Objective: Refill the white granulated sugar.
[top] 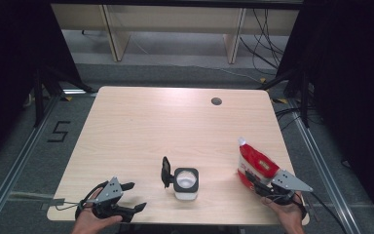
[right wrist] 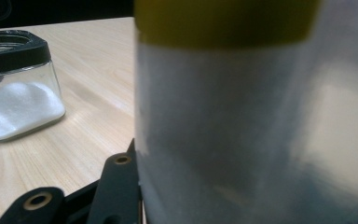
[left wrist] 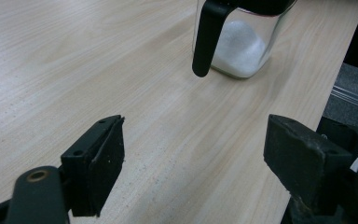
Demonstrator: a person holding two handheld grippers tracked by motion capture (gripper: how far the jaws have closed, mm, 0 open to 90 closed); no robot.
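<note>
A square glass jar (top: 185,184) with a black rim stands near the table's front edge, white powder inside and its black flip lid (top: 166,171) standing open on the left side. My left gripper (top: 131,196) rests at the front left corner, open and holding nothing. In the left gripper view the jar (left wrist: 242,46) is ahead of the gripper (left wrist: 196,158). On the right, my right gripper (top: 254,184) is shut on a red and white pouch (top: 256,165) that leans with its spout up and left. In the right gripper view the pouch (right wrist: 242,121) is close, with the jar (right wrist: 16,100) at its left.
The wooden table (top: 141,126) has a round cable hole (top: 216,101) at the back right. Its right edge runs close to the pouch. Behind the table stand wooden desk legs (top: 115,34) and loose cables (top: 268,44) on the floor.
</note>
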